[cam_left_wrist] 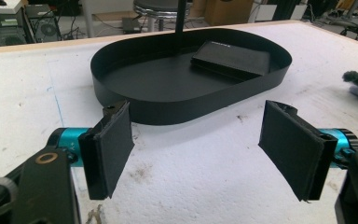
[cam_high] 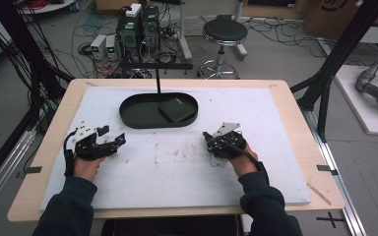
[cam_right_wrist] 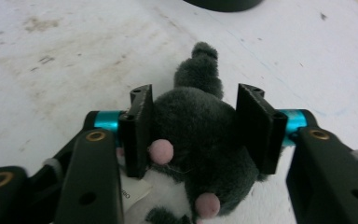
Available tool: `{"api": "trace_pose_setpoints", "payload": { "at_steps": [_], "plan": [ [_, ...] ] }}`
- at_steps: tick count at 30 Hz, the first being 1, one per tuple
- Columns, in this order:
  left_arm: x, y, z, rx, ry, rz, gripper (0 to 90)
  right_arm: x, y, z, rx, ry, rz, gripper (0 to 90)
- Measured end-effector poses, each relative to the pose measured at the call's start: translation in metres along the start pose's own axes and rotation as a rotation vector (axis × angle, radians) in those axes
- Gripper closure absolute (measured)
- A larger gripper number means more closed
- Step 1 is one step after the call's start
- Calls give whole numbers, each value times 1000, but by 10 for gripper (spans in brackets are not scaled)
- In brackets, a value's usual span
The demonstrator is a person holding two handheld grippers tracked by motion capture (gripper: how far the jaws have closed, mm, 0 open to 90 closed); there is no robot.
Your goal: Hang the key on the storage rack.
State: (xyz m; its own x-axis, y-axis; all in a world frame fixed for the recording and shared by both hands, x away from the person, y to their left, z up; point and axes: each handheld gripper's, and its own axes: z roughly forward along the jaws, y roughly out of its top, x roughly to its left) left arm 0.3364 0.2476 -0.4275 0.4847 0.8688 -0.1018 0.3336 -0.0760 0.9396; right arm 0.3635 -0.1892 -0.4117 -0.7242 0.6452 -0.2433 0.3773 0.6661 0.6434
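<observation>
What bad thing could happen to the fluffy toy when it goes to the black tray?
The right gripper pinches only the soft fur of the plush toy, so the toy might slip out when lifted. The black tray has a raised wall and a pole standing behind it; the dangling toy could bump either, or land on the black box inside.

The right gripper [cam_right_wrist: 198,128] has its two black jaws closed against the sides of a dark grey plush toy [cam_right_wrist: 200,135], which lies on the stained white table surface [cam_right_wrist: 51,51]. The toy's pink paws [cam_right_wrist: 161,151] sit near the left jaw, a white tag [cam_right_wrist: 133,193] below. A dark tray edge [cam_right_wrist: 223,4] shows far off.
</observation>
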Motion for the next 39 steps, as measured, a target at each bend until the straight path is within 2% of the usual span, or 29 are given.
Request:
{"api": "trace_pose_setpoints", "payload": {
  "at_steps": [2, 3, 5, 6, 8, 9, 11, 12, 13, 14, 16, 17, 18, 19, 21, 23, 25, 26, 27, 28, 29, 31, 33, 35, 38, 39],
  "plan": [
    [0, 0, 0, -1, -1, 1, 256, -3, 0, 0, -21, 30, -65, 528],
    [0, 0, 0, -1, -1, 1, 257, -5, -1, 0, -42, 62, -109, 529],
    [0, 0, -1, -2, 0, -4, 257, -8, -2, 0, -92, 129, -135, 492],
    [1, 0, -1, -3, 0, -4, 257, -9, -3, 0, -94, 127, -114, 445],
    [1, 0, -1, -4, 2, -7, 256, -11, -2, 0, -77, 88, 7, 275],
    [1, 0, -1, -5, 3, -9, 257, -11, -2, -1, -75, 65, 62, 241],
    [2, 0, -1, -6, 2, -8, 257, -9, -4, -6, -65, 2, 160, 214],
    [2, 0, -1, -5, 1, -9, 257, -7, -5, -7, -54, -15, 206, 212],
    [2, 0, -1, -4, 1, -8, 257, -4, -8, -7, -33, -23, 267, 202],
    [2, 0, -1, -3, 2, -8, 257, -1, -9, -4, -18, -16, 292, 202],
    [1, 0, 0, -4, -1, -7, 258, 3, -10, 4, 27, 5, 289, 204],
    [0, 0, 0, -4, -2, -6, 258, 4, -10, 7, 36, 31, 294, 221],
    [0, 0, 0, -4, -4, -4, 258, 4, -9, 9, 34, 41, 292, 274],
    [1, 0, 0, -3, -3, -4, 258, 3, -8, 7, 30, 46, 267, 311],
    [1, 0, 0, -3, -1, -6, 258, 0, -6, 6, 38, 61, 209, 338],
    [1, 0, -1, -4, -1, -8, 258, -5, -6, 5, 29, 69, 91, 342],
    [1, 0, -1, -2, -2, -5, 258, -11, -7, 3, 28, 88, -7, 330],
    [1, 0, -1, -3, -1, -6, 258, -14, -8, 2, 22, 83, -17, 312],
    [2, 0, -1, -4, -1, -8, 258, -17, -9, 0, 11, 72, -2, 294],
    [2, 0, -1, -5, -2, -10, 258, -20, -11, -1, -2, 67, 35, 261],
    [2, 0, -1, -5, 1, -11, 258, -22, -12, -3, -8, 52, 89, 227],
    [3, 0, -1, -4, 3, -11, 258, -21, -15, -7, -27, 16, 176, 217],
    [2, 0, 0, -5, 1, -14, 258, -14, -17, -7, 9, -23, 189, 207],
    [2, 0, 0, -4, 0, -10, 258, -6, -17, -2, 35, -36, 213, 207],
    [2, 0, 0, -6, -1, -11, 259, 3, -14, 8, 83, -67, 184, 212],
    [2, 0, 0, -6, 0, -11, 259, 4, -13, 11, 101, -89, 175, 243]
  ]
}}
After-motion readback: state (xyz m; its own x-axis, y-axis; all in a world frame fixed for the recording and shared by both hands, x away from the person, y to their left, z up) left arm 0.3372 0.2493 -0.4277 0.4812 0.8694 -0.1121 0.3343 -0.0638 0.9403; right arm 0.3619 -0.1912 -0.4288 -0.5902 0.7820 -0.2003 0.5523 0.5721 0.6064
